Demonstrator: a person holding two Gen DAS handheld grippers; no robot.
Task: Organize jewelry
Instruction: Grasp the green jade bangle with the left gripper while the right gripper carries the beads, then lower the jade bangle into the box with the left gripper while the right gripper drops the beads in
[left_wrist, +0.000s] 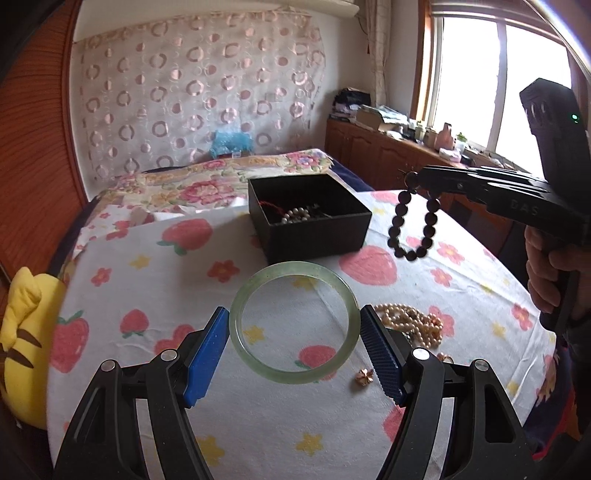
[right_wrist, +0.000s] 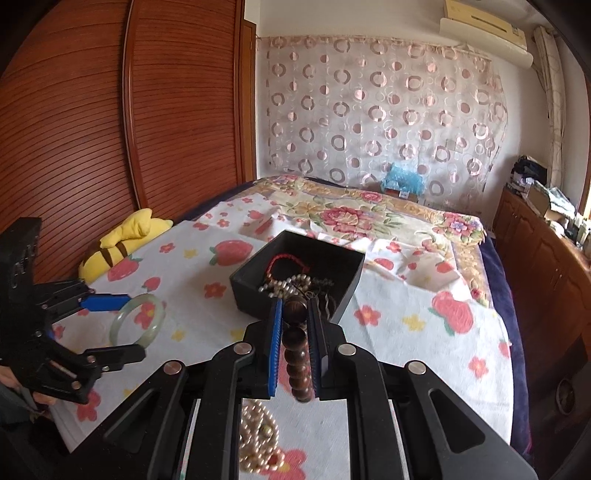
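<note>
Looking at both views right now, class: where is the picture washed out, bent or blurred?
Left wrist view: the window is blown out white; the wardrobe edge bows from fisheye distortion. Right wrist view: the pearl necklace under the right claw is soft and blurred.

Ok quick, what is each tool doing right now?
Left tool: open, fingers on either side of the green bangle, which is not gripped.
Right tool: shut on the dark bead bracelet.

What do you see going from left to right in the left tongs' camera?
Yellow plush toy → green bangle between the left tongs → pearl necklace → right tongs holding the dark bead bracelet.
</note>
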